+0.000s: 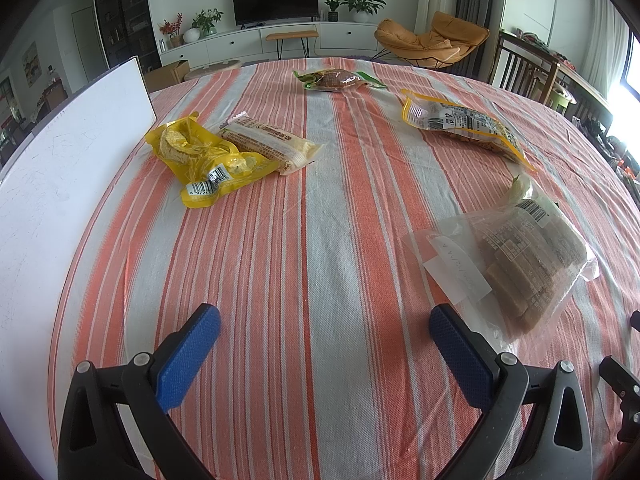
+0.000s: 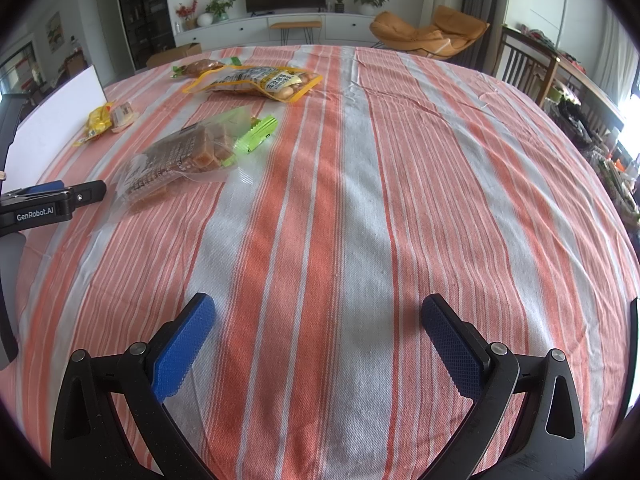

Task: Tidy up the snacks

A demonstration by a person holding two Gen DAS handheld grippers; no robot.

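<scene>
Left wrist view: my left gripper [image 1: 324, 344] gapes empty over the orange-striped tablecloth [image 1: 320, 220], the clear bag of brown cake blocks [image 1: 520, 256] just right. My right gripper [image 2: 318, 340] also gapes empty, that bag far left.

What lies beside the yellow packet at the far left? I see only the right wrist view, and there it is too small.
Observer: A pale wrapped bar, touching the crumpled yellow packet.
Operator: Is the left gripper open?
Observer: Yes, the left gripper is open, with nothing between its fingers.
Operator: Any label on the clear bag?
Observer: The clear bag carries a white handwritten slip at its near end.
</scene>
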